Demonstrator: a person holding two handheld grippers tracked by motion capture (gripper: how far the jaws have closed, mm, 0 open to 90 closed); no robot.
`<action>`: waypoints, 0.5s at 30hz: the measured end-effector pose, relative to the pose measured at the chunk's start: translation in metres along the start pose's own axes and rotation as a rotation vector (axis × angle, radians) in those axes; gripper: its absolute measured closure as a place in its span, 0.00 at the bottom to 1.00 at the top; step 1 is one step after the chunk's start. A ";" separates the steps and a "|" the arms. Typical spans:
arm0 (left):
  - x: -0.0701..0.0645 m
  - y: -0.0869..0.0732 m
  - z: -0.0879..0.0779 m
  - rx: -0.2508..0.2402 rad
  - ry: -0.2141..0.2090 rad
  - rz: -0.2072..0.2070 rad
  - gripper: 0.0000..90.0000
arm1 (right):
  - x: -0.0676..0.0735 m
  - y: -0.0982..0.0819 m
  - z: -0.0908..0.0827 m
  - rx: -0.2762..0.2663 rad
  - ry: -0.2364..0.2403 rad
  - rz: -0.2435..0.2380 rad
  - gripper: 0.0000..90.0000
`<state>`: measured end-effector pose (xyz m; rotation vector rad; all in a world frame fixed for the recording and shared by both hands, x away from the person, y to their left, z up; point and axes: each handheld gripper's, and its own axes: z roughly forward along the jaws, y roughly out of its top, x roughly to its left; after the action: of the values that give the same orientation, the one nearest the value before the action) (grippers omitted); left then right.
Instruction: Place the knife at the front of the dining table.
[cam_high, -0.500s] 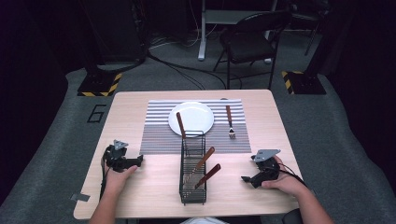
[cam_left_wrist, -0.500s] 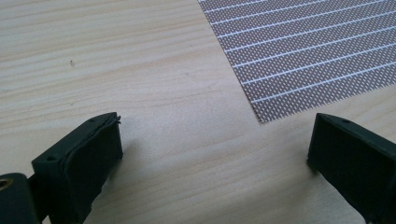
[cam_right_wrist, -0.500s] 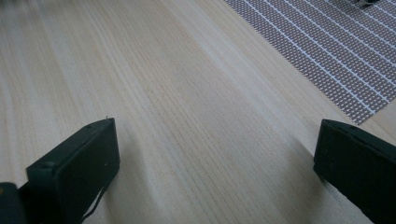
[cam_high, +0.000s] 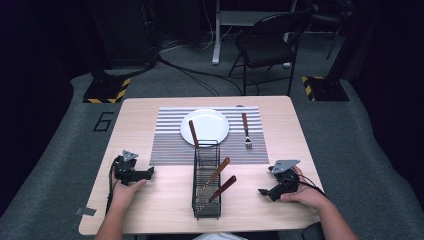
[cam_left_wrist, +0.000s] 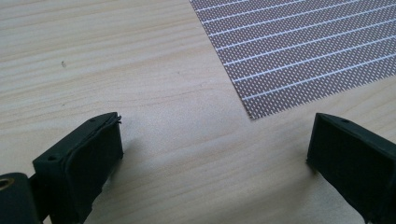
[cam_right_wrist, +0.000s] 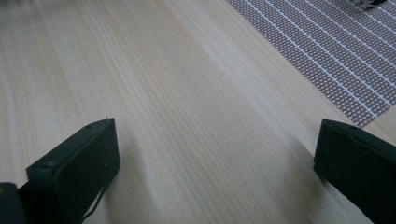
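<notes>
A black wire cutlery basket (cam_high: 206, 186) stands at the table's front middle with three wooden-handled utensils (cam_high: 219, 170) leaning in it. Behind it a white plate (cam_high: 210, 123) sits on a striped placemat (cam_high: 170, 145), and a wooden-handled fork (cam_high: 246, 130) lies on the mat to the plate's right. My left gripper (cam_high: 148, 173) rests on the table left of the basket, open and empty; its jaws (cam_left_wrist: 215, 154) frame bare wood and the placemat's corner (cam_left_wrist: 261, 105). My right gripper (cam_high: 264, 191) rests right of the basket, also open over bare wood (cam_right_wrist: 215, 154).
The wooden table (cam_high: 150, 112) stands on grey carpet. A black folding chair (cam_high: 267, 42) stands beyond the far edge, with cables and yellow-black striped stand bases (cam_high: 106, 91) on the floor. A cable trails from each gripper toward the person's forearms.
</notes>
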<state>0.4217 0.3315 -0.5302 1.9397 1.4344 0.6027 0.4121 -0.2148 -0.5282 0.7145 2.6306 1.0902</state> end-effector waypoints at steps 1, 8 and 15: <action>0.000 0.000 0.000 0.002 -0.001 -0.003 0.04 | 0.000 0.000 0.000 0.000 0.000 -0.002 0.00; -0.001 0.001 -0.005 0.005 -0.013 0.012 0.12 | 0.000 0.000 0.000 -0.001 -0.001 0.002 0.00; -0.001 0.007 -0.017 0.000 -0.046 -0.031 0.36 | 0.000 0.000 0.000 0.000 0.000 -0.001 0.00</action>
<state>0.4142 0.3328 -0.5140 1.9155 1.4332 0.5404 0.4121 -0.2148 -0.5282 0.7125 2.6303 1.0904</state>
